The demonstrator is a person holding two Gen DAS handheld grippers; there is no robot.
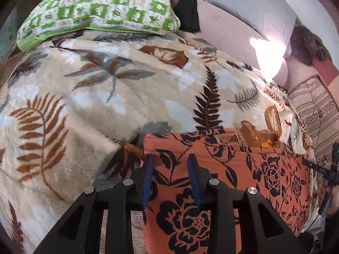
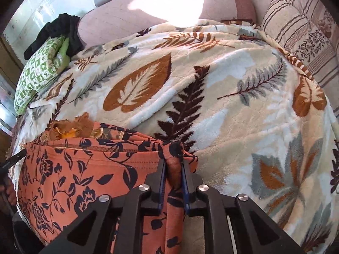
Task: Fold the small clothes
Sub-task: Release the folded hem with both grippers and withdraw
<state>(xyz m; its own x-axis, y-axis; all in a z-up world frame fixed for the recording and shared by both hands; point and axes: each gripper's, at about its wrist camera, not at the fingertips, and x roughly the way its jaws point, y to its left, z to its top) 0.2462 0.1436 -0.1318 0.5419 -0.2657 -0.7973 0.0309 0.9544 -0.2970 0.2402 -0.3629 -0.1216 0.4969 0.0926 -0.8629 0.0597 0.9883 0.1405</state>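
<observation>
An orange garment with a black flower print (image 1: pixel 243 175) lies on a leaf-patterned blanket (image 1: pixel 127 93) at the near edge of a bed. My left gripper (image 1: pixel 171 158) is open, its blue-padded fingers apart over the garment's left edge. My right gripper (image 2: pixel 173 165) is shut on a bunched fold of the same garment (image 2: pixel 84 169) at its right corner. A crumpled mustard-brown cloth (image 1: pixel 258 135) lies just behind the garment, and it also shows in the right wrist view (image 2: pixel 70 127).
A green and white patterned pillow (image 1: pixel 101 8) and a dark cloth (image 1: pixel 186 2) lie at the far side. A striped cushion (image 2: pixel 305 27) and pink upholstery (image 2: pixel 118 19) stand behind the blanket (image 2: pixel 233 97). Bright sunlight falls on the upholstery.
</observation>
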